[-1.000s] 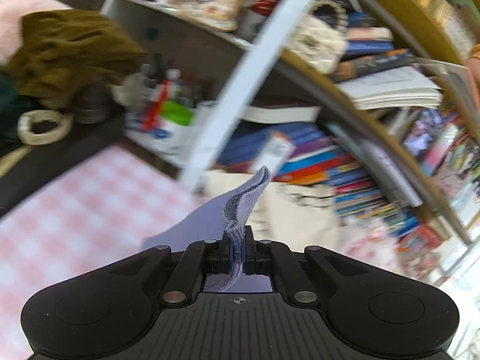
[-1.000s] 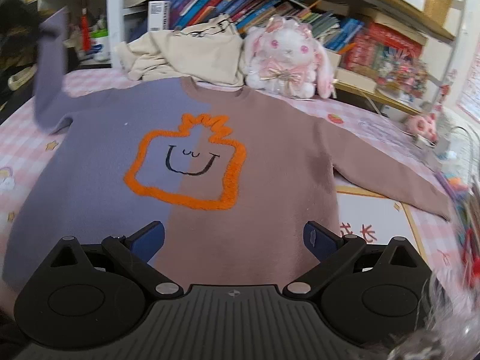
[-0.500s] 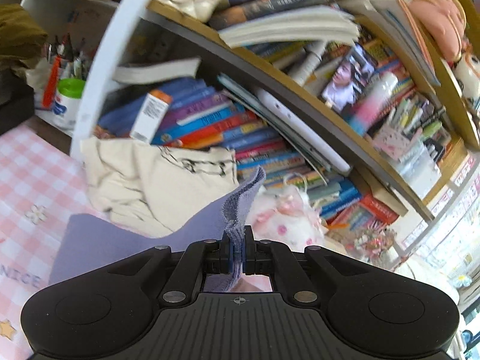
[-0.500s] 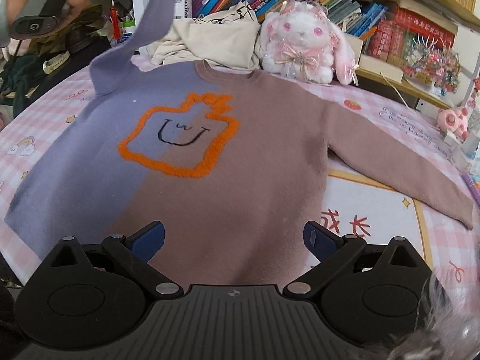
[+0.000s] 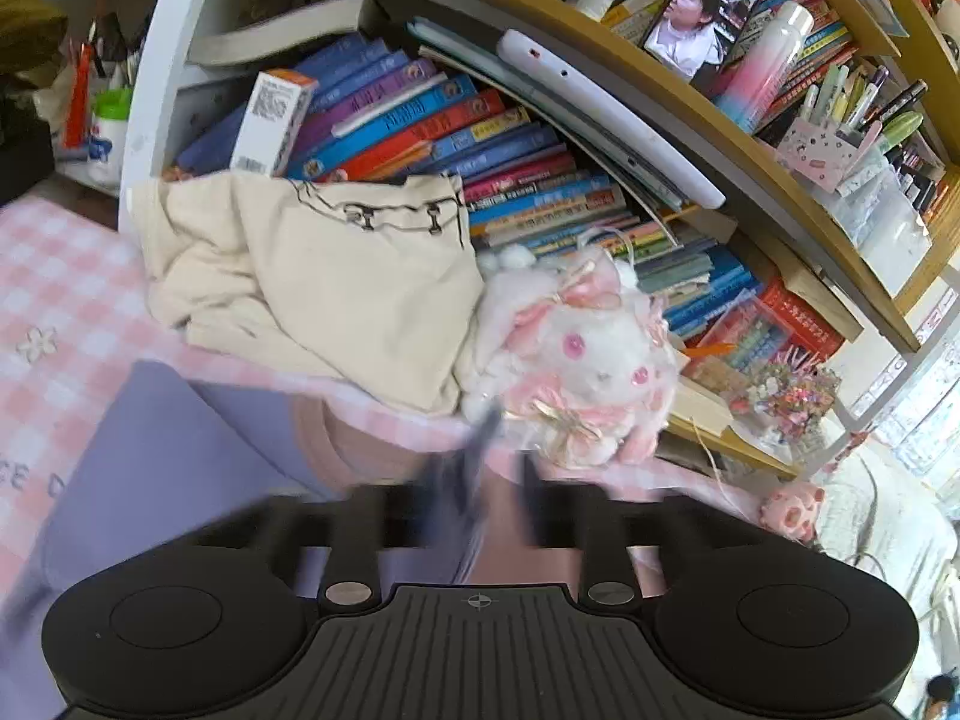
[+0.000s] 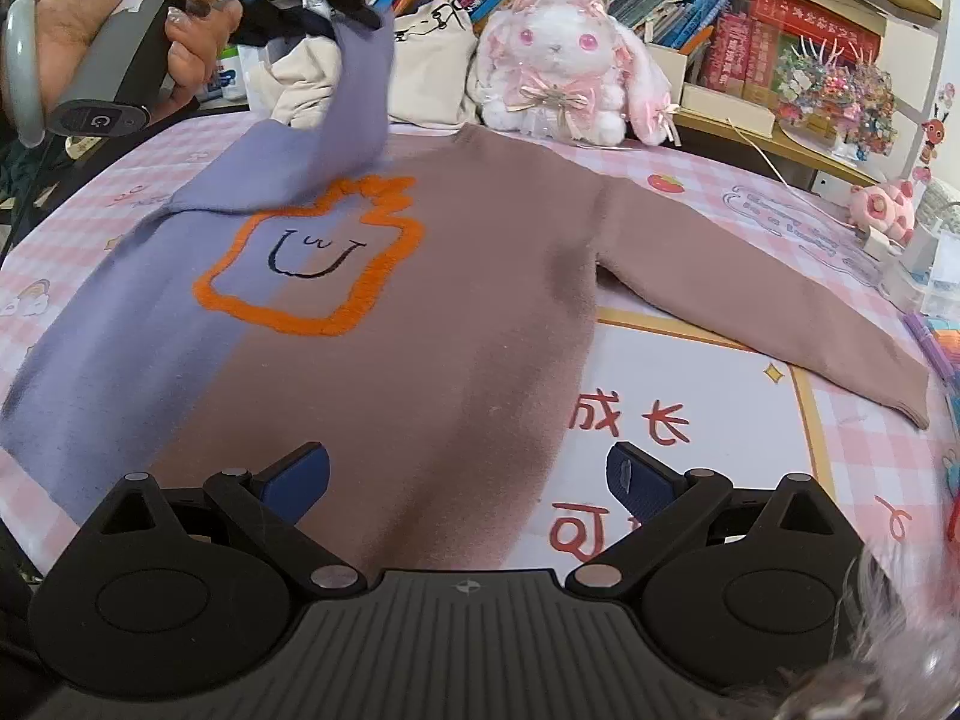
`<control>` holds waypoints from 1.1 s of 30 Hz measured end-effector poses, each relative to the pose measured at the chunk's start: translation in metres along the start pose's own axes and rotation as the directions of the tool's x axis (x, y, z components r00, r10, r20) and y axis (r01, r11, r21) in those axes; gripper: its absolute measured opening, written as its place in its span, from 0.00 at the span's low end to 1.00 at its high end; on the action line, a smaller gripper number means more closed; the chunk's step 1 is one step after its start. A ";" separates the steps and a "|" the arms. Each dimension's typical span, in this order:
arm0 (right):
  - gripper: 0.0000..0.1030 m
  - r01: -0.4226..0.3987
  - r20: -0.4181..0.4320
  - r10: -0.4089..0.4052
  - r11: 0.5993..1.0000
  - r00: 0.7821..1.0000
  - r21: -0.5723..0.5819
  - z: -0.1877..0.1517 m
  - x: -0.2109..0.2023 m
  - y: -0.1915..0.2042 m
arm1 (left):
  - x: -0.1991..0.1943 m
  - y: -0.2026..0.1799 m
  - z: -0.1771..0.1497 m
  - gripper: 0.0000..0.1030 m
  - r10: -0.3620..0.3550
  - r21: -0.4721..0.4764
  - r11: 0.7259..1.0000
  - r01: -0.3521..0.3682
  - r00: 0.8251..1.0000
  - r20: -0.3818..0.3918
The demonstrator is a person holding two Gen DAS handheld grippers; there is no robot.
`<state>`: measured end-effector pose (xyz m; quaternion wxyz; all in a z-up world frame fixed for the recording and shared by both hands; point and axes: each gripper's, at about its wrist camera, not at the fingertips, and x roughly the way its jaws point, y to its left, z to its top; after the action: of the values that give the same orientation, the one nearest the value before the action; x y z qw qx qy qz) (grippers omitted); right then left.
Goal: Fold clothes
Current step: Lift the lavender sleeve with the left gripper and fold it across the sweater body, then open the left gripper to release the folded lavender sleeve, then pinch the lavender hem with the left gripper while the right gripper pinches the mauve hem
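A purple and mauve sweater (image 6: 456, 324) with an orange outlined face lies flat on the pink checked table (image 6: 708, 372). Its purple sleeve (image 6: 360, 90) is lifted and carried over the chest; in the left wrist view the purple cloth (image 5: 180, 456) lies below. My left gripper (image 5: 489, 492) is blurred by motion, its fingers parting, with the sleeve cuff slipping between them. My right gripper (image 6: 468, 477) is open and empty, just above the sweater's hem. The mauve sleeve (image 6: 762, 300) lies stretched out to the right.
A cream garment (image 5: 336, 276) and a white plush rabbit (image 6: 564, 60) sit at the table's back edge before a bookshelf (image 5: 540, 138). Small pink toys and boxes (image 6: 888, 210) stand at the right edge.
My left gripper has swung right and down with the purple sleeve, bringing it over the sweater's chest, and its jaws have begun to part. My right gripper has stayed open over the hem.
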<state>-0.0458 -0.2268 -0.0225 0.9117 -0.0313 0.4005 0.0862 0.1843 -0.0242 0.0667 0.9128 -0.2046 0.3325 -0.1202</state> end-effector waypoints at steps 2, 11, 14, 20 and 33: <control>0.97 -0.002 -0.001 0.002 1.000 1.000 -0.001 -0.001 -0.001 -0.001 | -0.010 -0.002 -0.003 0.62 -0.020 0.013 1.000 0.019 0.999 0.030; 0.97 -0.038 -0.030 0.039 0.999 0.999 0.024 -0.004 0.008 0.004 | -0.074 0.035 -0.057 0.63 0.215 0.254 0.944 -0.211 0.977 0.015; 0.97 -0.024 -0.039 0.026 0.998 0.999 0.055 -0.004 0.008 0.003 | -0.099 0.063 -0.087 0.63 0.310 0.273 0.916 -0.294 0.951 -0.017; 0.95 0.030 -0.054 -0.023 0.992 0.998 0.126 -0.009 0.004 0.009 | -0.133 0.116 -0.125 0.63 0.448 0.281 0.866 -0.413 0.891 -0.072; 0.65 0.208 -0.113 -0.183 0.938 0.977 0.276 -0.034 -0.020 0.030 | -0.166 0.159 -0.152 0.42 0.357 0.309 0.901 -0.305 0.925 -0.130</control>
<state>-0.0888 -0.2046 -0.0306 0.8926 0.0576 0.4424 -0.0652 -0.0266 0.1312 -0.0188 0.9051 -0.0005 0.4243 -0.0274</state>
